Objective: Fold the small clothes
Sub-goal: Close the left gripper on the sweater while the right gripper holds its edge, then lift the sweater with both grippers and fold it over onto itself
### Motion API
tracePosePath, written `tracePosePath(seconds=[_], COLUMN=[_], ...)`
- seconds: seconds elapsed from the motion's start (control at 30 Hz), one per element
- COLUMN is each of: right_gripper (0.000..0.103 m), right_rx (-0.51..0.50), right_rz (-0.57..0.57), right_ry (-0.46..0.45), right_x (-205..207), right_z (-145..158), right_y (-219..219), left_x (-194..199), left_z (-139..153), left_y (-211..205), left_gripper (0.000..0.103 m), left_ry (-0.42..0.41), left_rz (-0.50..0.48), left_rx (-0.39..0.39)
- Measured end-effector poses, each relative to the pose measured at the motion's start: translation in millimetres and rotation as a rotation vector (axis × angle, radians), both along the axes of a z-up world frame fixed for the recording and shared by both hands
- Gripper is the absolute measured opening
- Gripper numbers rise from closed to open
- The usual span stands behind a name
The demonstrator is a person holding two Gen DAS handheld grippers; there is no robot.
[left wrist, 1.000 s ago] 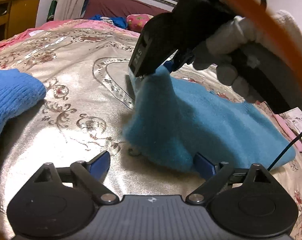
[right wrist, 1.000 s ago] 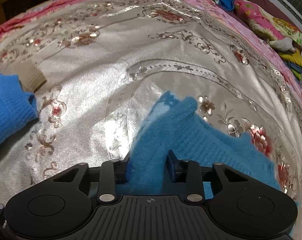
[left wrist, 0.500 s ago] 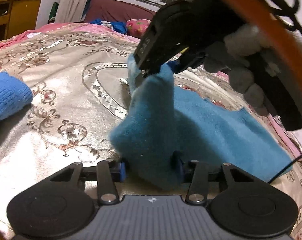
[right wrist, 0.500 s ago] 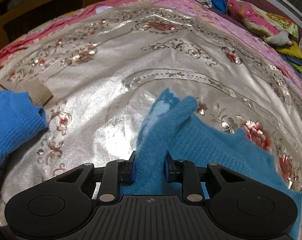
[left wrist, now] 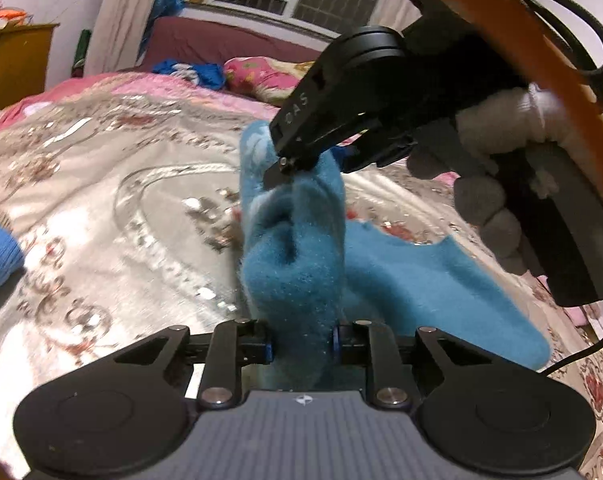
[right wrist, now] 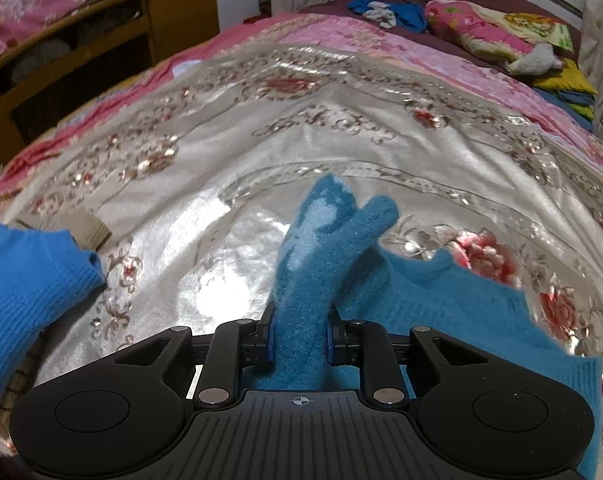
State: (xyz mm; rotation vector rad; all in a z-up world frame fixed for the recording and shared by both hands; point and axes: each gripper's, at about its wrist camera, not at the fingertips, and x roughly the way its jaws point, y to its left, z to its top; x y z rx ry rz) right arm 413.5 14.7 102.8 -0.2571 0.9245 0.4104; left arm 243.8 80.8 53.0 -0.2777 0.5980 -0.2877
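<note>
A teal fuzzy garment [left wrist: 297, 264] is partly lifted off the bed [left wrist: 101, 184]. The left hand-held gripper [left wrist: 303, 346] has just been closing and clamps one bunched fold; the right hand-held gripper [right wrist: 300, 344], also just closing, clamps another.

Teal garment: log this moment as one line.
left gripper: just closed on teal garment | right gripper: clamped on same garment | garment: one end lifted, rest on bedspread
</note>
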Motion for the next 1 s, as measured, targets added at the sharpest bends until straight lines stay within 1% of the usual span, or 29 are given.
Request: tracePosePath(seconds=[0.17,0.43,0.67,1.0], right_gripper=[0.020,0.020,0.019,0.019], right_rx=[0.051,0.108,0.145,0.222], right_rz=[-0.027,-0.085,-0.138,-0.210], right_ry=[-0.016,-0.048,-0.061,-0.062], right_x=[-5,-13,-19,-22], right_z=[16,40,49,50], right_y=[-26,-76,-122,-185], left_x=[3,5,11,15], left_z=[16,34,42,50], left_y=[-16,-57,-92,-132], left_gripper=[0.029,0.029,0.029,0.029], left_ry=[-0.022,-0.051,-0.061,-0.075], left_rz=[-0.030,-0.101,-0.152,-0.221], left_rx=[0.012,0.036,0.067,0.107])
